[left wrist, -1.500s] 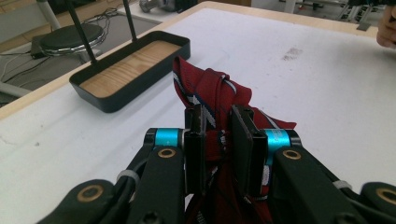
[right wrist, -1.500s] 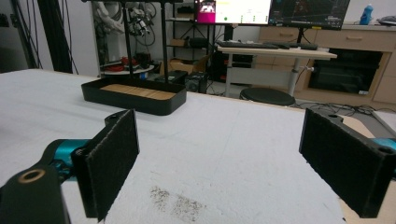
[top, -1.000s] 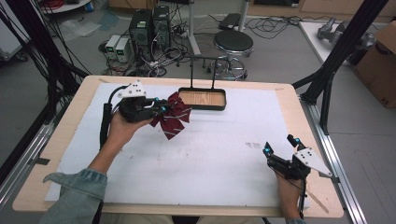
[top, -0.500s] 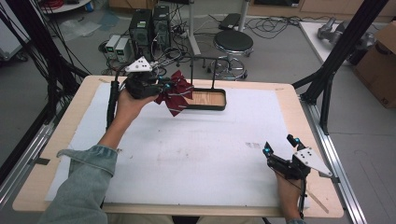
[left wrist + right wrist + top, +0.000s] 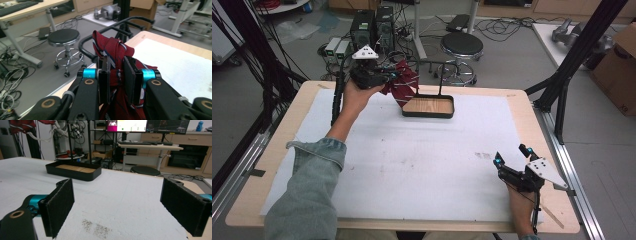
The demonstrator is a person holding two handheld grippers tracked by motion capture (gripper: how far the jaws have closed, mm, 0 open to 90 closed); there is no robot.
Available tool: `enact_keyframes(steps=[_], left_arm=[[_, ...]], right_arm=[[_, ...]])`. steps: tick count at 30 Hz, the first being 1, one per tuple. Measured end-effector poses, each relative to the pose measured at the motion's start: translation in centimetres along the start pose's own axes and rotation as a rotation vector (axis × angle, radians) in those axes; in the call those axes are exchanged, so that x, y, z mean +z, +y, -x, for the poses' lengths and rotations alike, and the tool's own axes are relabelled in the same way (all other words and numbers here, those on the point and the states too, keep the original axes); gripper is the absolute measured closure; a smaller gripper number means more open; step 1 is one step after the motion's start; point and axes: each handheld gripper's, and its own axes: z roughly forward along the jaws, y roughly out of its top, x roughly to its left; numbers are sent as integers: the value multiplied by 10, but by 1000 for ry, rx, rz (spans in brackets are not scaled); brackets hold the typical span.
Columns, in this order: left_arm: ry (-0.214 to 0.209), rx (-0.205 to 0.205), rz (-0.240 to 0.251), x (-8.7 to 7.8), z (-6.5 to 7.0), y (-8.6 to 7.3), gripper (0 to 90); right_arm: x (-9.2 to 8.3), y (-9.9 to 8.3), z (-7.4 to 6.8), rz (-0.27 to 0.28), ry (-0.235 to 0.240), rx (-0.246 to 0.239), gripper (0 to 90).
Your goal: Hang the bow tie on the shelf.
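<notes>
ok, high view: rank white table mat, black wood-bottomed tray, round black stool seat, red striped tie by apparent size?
1. White table mat
2. Black wood-bottomed tray
3. Round black stool seat, farther away, so its rank is unsure
4. Red striped tie, bunched in the left claw
</notes>
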Motion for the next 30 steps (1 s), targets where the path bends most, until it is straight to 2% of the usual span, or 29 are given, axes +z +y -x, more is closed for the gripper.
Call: enact_keyframes(steps=[7, 15, 18, 23, 30], left_arm=[[42, -15, 2, 7, -11, 0, 755], [75, -36, -25, 9, -24, -4, 756], [81, -41, -37, 11, -27, -6, 755], [60, -47, -55, 13, -28, -10, 755], [73, -56, -99, 19, -31, -20, 755]], right_arm=[[0, 0, 0, -1, 5, 3, 111], [1, 0, 0, -2, 8, 5, 111], [1, 0, 0, -4, 6, 4, 111], [1, 0, 0, -4, 10, 6, 111], [1, 0, 0, -9, 9, -4, 111]])
